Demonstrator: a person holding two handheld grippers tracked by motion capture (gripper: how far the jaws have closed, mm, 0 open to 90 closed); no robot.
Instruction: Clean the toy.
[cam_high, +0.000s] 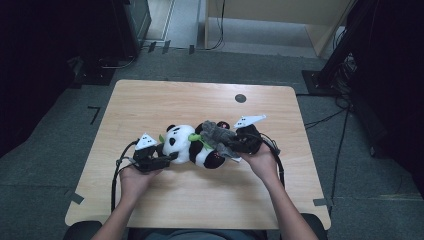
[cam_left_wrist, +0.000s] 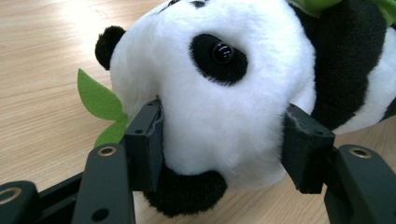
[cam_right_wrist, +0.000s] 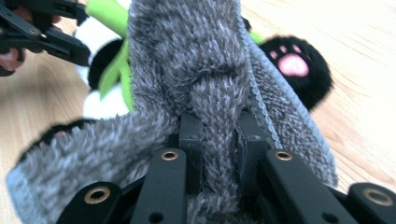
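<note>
The left hand-held gripper (cam_left_wrist: 219, 140) clamps the toy panda's (cam_high: 192, 145) head; at its 3 o'clock, the right hand-held gripper (cam_right_wrist: 219, 135) pinches a grey cloth (cam_right_wrist: 205, 70).

The high view is dim, with dark room corners at far left and far right, and the counter (cam_high: 200, 100) evenly lit without hard shadows. Both gripper views are brighter; the grey cloth (cam_right_wrist: 205, 60) is soft and out of focus.
</note>
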